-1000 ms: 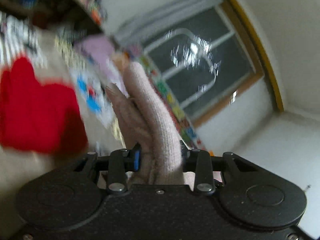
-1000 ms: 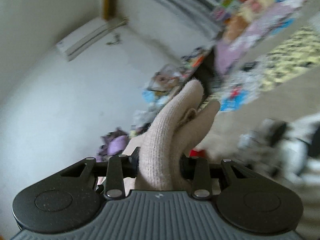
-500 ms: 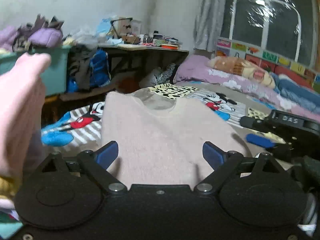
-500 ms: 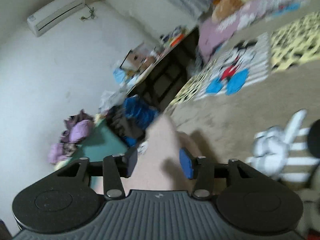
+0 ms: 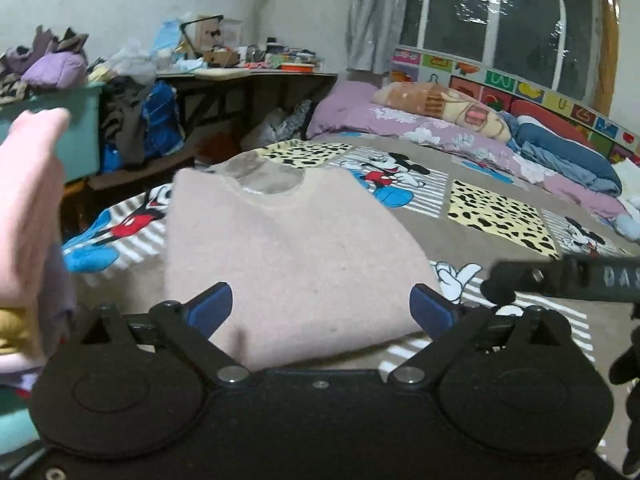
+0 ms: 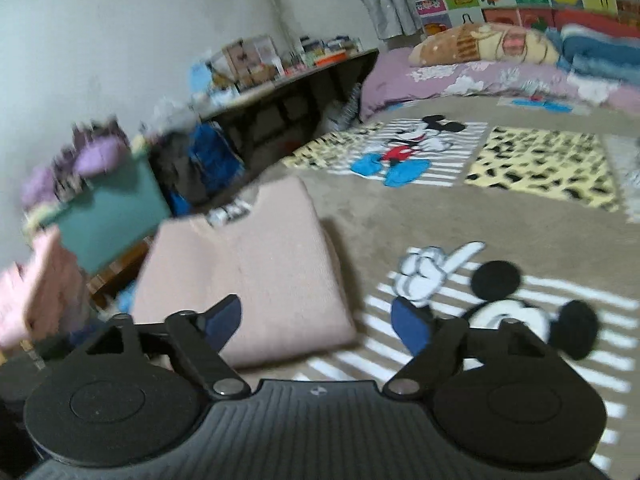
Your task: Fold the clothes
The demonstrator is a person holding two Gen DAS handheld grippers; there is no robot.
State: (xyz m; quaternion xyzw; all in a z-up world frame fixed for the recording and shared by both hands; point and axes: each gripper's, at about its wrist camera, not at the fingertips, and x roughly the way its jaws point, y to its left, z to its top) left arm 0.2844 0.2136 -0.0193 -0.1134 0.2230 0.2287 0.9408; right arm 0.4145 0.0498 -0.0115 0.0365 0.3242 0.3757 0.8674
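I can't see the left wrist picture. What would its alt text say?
A folded pink sweater lies on a cartoon-print bedspread, seen past the left gripper, whose blue-tipped jaws are opening with nothing between them. A cluttered desk, a teal bin and pillows sit behind; the right gripper pokes in from the right.

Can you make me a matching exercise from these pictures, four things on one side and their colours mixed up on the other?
Things:
1. sweater
2. storage bin
3. pillow sheet
4. window frame

Colours:
A. teal
B. wood brown
C. pale pink
D. purple

Pairs: 1-C, 2-A, 3-D, 4-B
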